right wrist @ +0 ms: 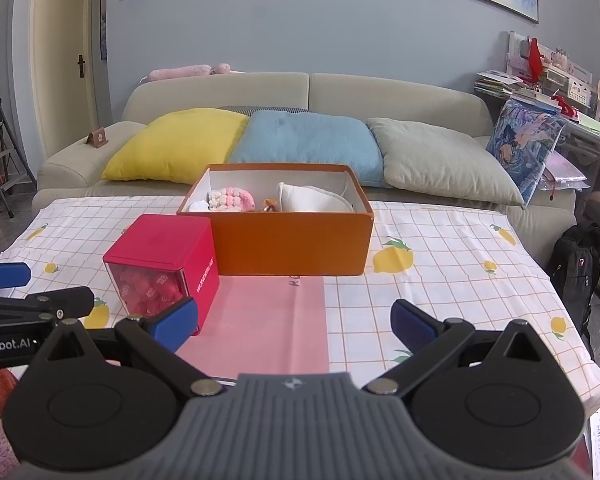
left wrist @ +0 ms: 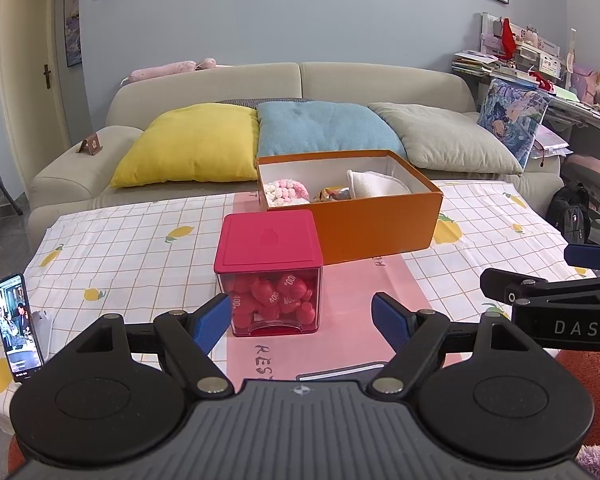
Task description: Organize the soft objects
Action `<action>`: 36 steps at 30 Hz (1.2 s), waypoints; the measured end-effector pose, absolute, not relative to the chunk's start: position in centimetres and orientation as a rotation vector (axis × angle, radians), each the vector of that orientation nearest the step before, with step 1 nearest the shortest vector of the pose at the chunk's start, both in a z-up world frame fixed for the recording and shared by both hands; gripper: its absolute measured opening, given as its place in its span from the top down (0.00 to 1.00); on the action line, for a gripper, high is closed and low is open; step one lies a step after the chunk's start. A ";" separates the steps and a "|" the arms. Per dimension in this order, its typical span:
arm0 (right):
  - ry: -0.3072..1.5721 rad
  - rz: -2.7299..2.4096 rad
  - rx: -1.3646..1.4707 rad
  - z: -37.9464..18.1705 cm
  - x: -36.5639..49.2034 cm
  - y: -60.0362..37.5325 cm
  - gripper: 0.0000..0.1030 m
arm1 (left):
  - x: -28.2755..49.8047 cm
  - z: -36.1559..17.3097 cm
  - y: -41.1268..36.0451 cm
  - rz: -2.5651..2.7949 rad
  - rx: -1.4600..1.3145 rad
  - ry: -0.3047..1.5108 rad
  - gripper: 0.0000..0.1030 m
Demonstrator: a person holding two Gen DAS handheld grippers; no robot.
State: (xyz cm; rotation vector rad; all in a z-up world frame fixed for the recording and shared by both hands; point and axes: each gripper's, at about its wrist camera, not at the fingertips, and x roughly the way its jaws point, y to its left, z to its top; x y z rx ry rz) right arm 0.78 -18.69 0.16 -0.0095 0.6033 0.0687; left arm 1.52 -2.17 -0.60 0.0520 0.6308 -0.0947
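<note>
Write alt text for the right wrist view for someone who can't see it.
Open right tongs hover empty over a lemon-print tablecloth. Ahead, an orange box holds a pink-and-white knitted item and white fabric; a red-lidded cube container stands beside it, left.

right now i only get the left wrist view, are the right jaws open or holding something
Observer: Open and empty. The right gripper hangs above the mat.
Operator: ok what else am i missing
Observer: In the box, a small white thing lies left of the knit. I cannot tell what it is.
Operator: anything more
Observer: The cube has white lettering down its right side.
</note>
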 end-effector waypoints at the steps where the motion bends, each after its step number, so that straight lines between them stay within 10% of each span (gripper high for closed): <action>1: 0.605 0.068 -0.008 0.1 0.8 -18.7 0.03 | 1.5 -0.6 -2.2 -0.095 0.053 0.631 0.10; 36: 0.619 0.067 0.001 -0.3 0.9 -18.5 0.03 | 1.4 -0.3 -2.5 -0.097 0.045 0.625 0.10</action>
